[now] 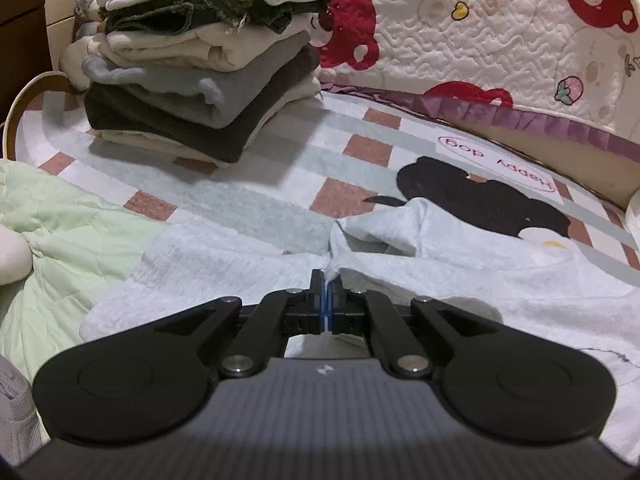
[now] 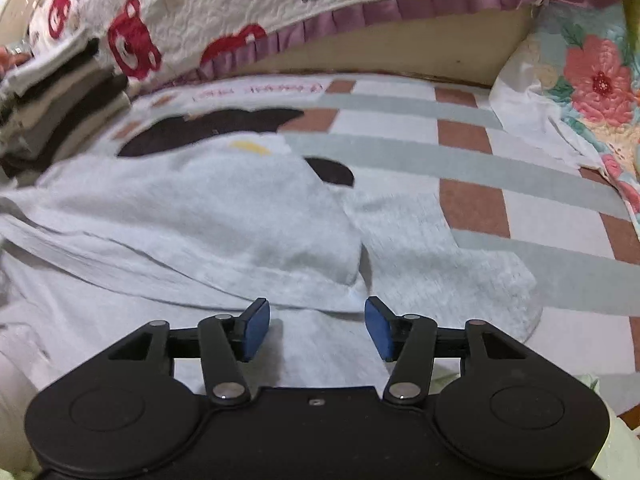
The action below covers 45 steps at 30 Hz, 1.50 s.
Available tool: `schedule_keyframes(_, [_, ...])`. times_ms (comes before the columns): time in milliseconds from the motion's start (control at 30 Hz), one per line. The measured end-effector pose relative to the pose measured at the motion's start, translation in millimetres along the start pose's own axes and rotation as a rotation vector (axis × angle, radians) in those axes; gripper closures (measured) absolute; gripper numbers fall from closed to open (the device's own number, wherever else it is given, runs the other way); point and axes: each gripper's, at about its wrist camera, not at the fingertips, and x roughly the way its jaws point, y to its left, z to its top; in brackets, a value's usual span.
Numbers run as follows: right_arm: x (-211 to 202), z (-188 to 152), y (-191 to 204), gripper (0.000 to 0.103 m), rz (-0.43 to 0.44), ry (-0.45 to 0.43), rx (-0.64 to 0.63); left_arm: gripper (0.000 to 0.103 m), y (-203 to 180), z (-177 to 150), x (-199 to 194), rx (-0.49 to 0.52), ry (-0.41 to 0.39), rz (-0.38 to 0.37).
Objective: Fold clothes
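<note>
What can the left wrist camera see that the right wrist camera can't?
Only the left wrist view shows the left tool shut on a pinch of the pale grey garment, plus a light green quilt. Only the right wrist view shows the right tool open above the garment, and a floral quilt. Both show the folded stack, checked blanket and bear-print quilt.

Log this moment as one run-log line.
task: fold clothes | left tool: shut on light grey garment | right tool: open above garment, nothing pinched | folded stack: on checked blanket
</note>
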Motion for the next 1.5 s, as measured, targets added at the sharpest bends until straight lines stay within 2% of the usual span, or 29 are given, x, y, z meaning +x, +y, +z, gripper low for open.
schedule_keyframes(100, [5, -1, -4, 0.044, 0.000, -0.007, 0.044, 0.102, 0, 0, 3, -0.006, 0.000, 0.000])
schedule_keyframes(300, [9, -1, -4, 0.044, 0.001, -0.002, 0.046, 0.102, 1, 2, 4, -0.023, -0.012, -0.010])
schedule_keyframes(467, [13, 1, 3, 0.044, 0.082, 0.050, 0.024, 0.101, 0, -3, 7, -0.014, 0.002, -0.012])
schedule_keyframes(567, [16, 3, 11, 0.043, 0.048, 0.039, -0.001, 0.101, -1, -7, 9, -0.014, 0.000, -0.005])
schedule_keyframes(733, [19, 4, -15, 0.041, 0.016, -0.029, 0.205, 0.101, 0, -3, 3, -0.015, -0.023, -0.002])
schedule_keyframes(833, [20, -1, -28, 0.041, 0.032, -0.046, 0.307, 0.101, -2, -1, 1, 0.000, -0.036, 0.001])
schedule_keyframes(967, [17, -5, -19, 0.042, -0.054, -0.074, 0.188, 0.101, -4, -3, 5, 0.010, -0.025, 0.000])
schedule_keyframes(1000, [14, -5, -18, 0.044, -0.048, -0.100, 0.176, 0.101, -5, -2, 7, 0.017, -0.023, -0.003])
schedule_keyframes(1067, [11, -1, -21, 0.077, 0.004, -0.144, 0.184, 0.102, -7, 0, 10, 0.032, -0.019, -0.010])
schedule_keyframes(1100, [11, 3, -24, 0.096, 0.028, -0.156, 0.187, 0.102, -11, 5, 12, 0.060, -0.021, -0.014])
schedule_keyframes(1167, [9, 21, -26, 0.096, 0.020, -0.207, 0.162, 0.102, -21, 26, 12, 0.130, -0.049, -0.021])
schedule_keyframes(1267, [-3, 59, -33, 0.097, 0.019, -0.306, 0.134, 0.102, -36, 76, 0, 0.176, -0.154, -0.032])
schedule_keyframes(1400, [-43, 133, -37, 0.102, 0.031, -0.491, 0.096, 0.102, -58, 150, -38, 0.233, -0.356, -0.033])
schedule_keyframes(1500, [-85, 176, -31, 0.102, 0.071, -0.632, 0.097, 0.102, -65, 180, -70, 0.240, -0.474, -0.037])
